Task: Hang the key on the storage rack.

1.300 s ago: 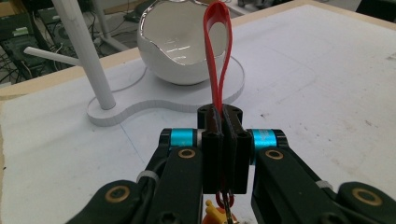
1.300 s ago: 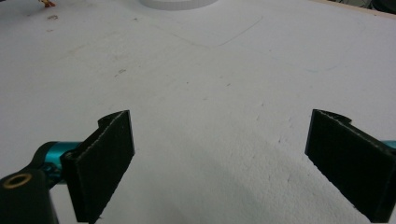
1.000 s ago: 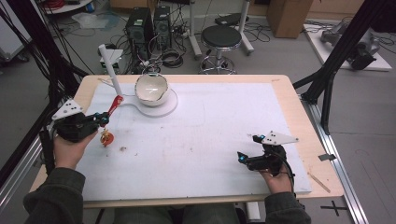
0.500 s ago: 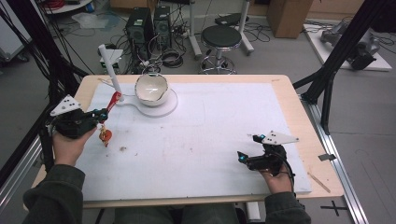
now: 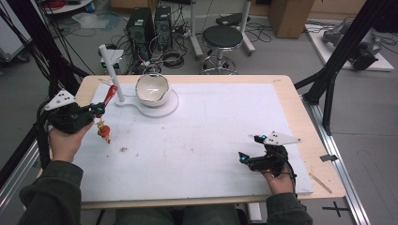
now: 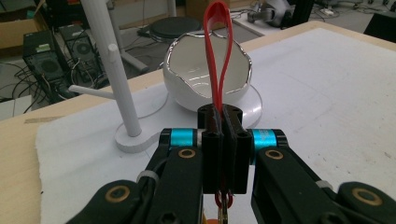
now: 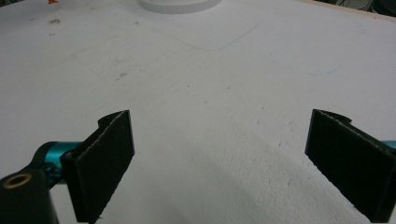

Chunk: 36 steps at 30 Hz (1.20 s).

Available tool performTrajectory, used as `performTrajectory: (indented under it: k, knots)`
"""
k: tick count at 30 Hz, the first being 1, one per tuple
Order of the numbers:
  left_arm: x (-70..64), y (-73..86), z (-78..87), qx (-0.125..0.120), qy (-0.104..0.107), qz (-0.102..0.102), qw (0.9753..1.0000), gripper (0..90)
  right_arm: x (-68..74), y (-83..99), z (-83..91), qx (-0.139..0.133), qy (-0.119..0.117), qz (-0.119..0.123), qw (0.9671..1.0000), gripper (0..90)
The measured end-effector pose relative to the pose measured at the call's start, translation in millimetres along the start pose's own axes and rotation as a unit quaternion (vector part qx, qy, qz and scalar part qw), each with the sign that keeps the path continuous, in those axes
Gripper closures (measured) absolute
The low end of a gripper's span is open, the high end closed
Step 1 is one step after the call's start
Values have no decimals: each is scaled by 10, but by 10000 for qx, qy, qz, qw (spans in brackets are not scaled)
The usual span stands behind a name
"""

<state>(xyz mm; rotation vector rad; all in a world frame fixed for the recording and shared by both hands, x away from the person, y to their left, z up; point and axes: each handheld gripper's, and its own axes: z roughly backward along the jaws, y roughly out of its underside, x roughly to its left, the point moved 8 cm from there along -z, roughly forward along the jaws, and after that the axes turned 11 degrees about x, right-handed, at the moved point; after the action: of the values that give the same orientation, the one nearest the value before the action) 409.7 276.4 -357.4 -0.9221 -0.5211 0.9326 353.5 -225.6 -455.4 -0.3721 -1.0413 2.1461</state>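
Red ribbon loop [image 6: 219,51] front and centre in the left gripper view: it rises straight up out of the clamped fingers [image 6: 211,149] and stands tall in the upper middle of the frame, right in front of the white bowl [image 6: 205,70]. In the high view the same loop [image 5: 110,95] pokes up and to the right from the left gripper [image 5: 97,110], at the left of the frame, and a small red and gold charm [image 5: 103,131] dangles below it, hanging just over the white mat [image 5: 211,126]. So the left gripper is pressed tight on the ribbon, no gap showing between its fingers.

Just past the loop, toward the upper left of the high view, stands the white peg stand [image 5: 114,75], its post tilted, its flat base running into the round white plate under the silver-rimmed bowl. In the left gripper view the post [image 6: 122,88] sits at the left, with the bowl to its right.

Over at the lower right of the high view, the right gripper [image 5: 244,158] rests low on the mat, well apart from the ribbon. The right gripper view shows its fingers [image 7: 105,163] spread wide with nothing between them, bare mat beyond.

The wooden bench [image 5: 300,108] borders the mat on all sides.
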Motion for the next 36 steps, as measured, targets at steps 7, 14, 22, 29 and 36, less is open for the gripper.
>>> performTrajectory:
  k: [7, 14, 22, 29, 36]
  knots:
    - [74, -68, 37, -37, -90, 33, 9999, 867, 1, 2, -3, 18, -6, -8, 10000, 71]
    - [139, -125, 52, -88, -156, 78, 9998, 867, -1, 2, -4, 14, -4, -5, 10000, 71]
    - [235, -178, 65, -127, -271, 164, 9994, 867, -2, -3, -10, 5, -15, -7, 10000, 71]
    - [322, -233, 68, -121, -413, 223, 9988, 867, -3, -4, -9, -10, -33, -11, 10000, 71]
    - [419, -259, 5, -84, -587, 338, 9977, 867, -6, -3, -9, -9, -37, -26, 10000, 71]
